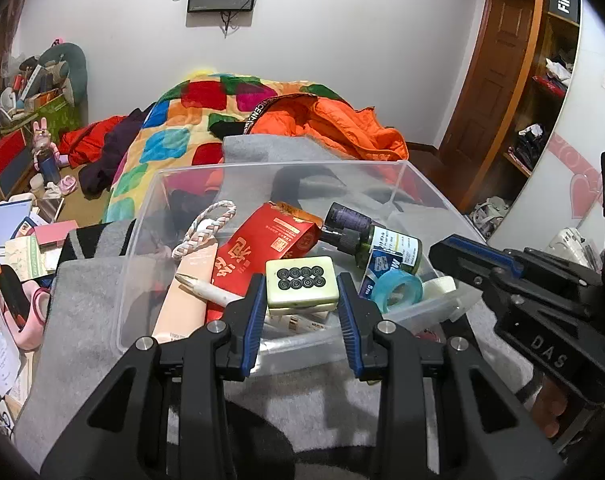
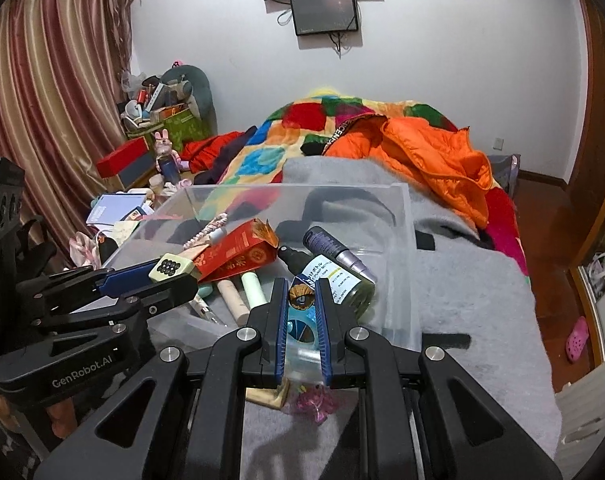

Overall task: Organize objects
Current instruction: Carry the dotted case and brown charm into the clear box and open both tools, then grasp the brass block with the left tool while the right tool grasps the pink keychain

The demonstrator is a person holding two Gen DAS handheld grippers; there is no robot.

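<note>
A clear plastic bin (image 1: 150, 216) (image 2: 406, 216) sits on a grey blanket (image 1: 302, 408). My left gripper (image 1: 300, 292) is shut on a pale green mahjong tile (image 1: 300, 282) with black circles and holds it over the bin's near edge; the tile also shows in the right wrist view (image 2: 170, 267). My right gripper (image 2: 300, 300) is shut on a small round eye-patterned object (image 2: 300, 296) above the bin. In the bin lie a red box (image 1: 262, 248) (image 2: 234, 256), a green bottle (image 1: 386, 246) (image 2: 338, 284), a purple tube (image 2: 334, 252), blue tape (image 1: 396, 286) and a pen (image 1: 210, 288).
A bed with a patchwork quilt (image 1: 174, 136) and an orange jacket (image 2: 434, 152) lies behind the bin. Cluttered boxes and papers (image 1: 18, 240) lie at the left. A small wooden piece and a pink wrapper (image 2: 318, 400) lie on the blanket below my right gripper.
</note>
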